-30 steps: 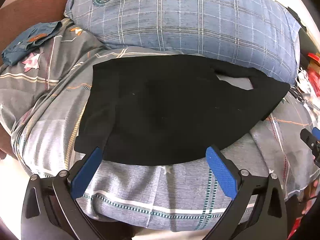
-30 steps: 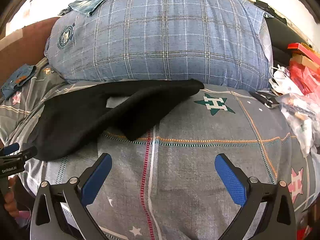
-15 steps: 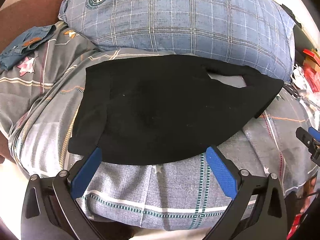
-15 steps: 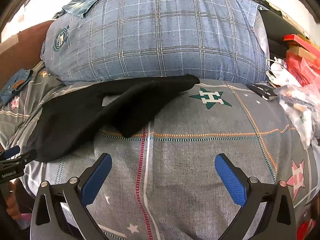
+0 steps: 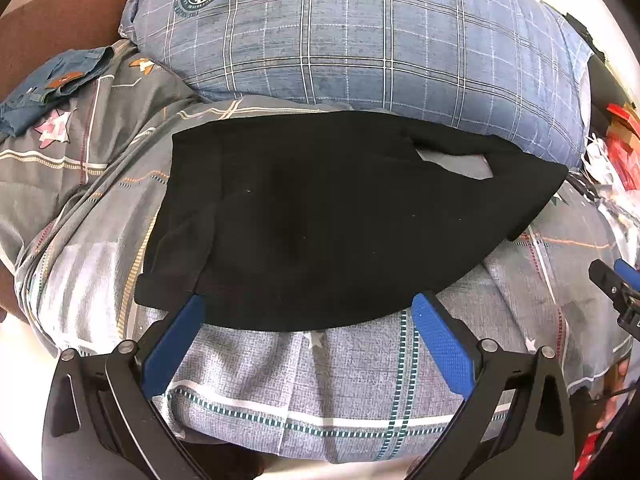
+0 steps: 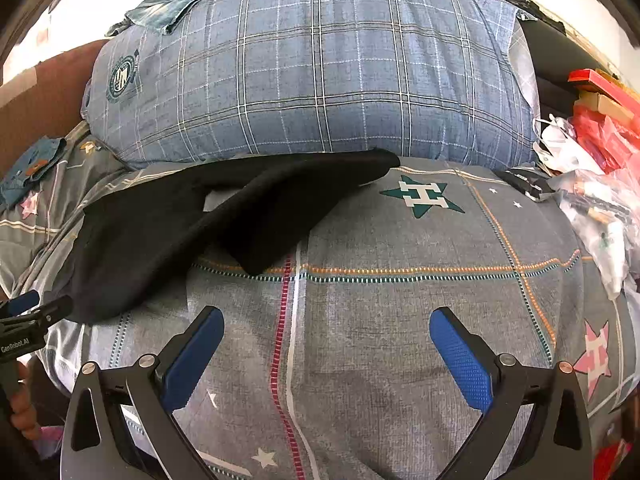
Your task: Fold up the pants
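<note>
Plain black pants (image 5: 320, 216); grey quilt (image 6: 400, 320) with orange, teal and red check lines and a green-white star; blue plaid pillow (image 5: 360, 40) with white lines and a round teal badge; blue-padded black claws

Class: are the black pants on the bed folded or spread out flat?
Partly folded, not finished. The black pants lie on the bedspread with a layer doubled over, and a gap shows bedspread between overlapping parts near the pillow.

The pants (image 5: 340, 216) lie spread on the bed (image 5: 320, 380), their far edge against the pillow (image 5: 380, 40) behind them, with a pile of bags (image 6: 592, 168) to the right.
</note>
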`<state>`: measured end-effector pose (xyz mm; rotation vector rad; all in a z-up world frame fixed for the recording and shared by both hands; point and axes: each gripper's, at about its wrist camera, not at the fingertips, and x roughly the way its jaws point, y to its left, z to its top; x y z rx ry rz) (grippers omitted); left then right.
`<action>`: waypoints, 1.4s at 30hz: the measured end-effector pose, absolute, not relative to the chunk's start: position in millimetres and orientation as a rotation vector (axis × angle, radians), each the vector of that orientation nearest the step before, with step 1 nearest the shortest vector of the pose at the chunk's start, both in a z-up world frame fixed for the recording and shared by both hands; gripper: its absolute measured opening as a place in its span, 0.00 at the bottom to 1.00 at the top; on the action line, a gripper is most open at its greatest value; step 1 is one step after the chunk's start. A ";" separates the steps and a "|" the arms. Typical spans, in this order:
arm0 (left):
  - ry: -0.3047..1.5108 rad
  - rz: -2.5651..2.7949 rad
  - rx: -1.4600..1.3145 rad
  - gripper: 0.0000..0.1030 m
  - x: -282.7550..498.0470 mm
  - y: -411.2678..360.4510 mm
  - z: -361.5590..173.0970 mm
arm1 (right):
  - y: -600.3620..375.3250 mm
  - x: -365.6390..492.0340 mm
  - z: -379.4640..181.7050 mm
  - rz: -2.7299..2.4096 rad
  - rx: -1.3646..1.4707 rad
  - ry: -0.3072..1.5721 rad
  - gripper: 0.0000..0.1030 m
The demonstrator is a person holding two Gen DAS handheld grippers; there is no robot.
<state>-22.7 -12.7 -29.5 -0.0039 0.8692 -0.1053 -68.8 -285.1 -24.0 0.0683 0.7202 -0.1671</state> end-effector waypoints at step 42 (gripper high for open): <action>1.056 -0.200 -0.188 1.00 -12.4 -13.1 -36.3 | -318.7 -54.0 -28.7 -0.168 0.175 0.757 1.00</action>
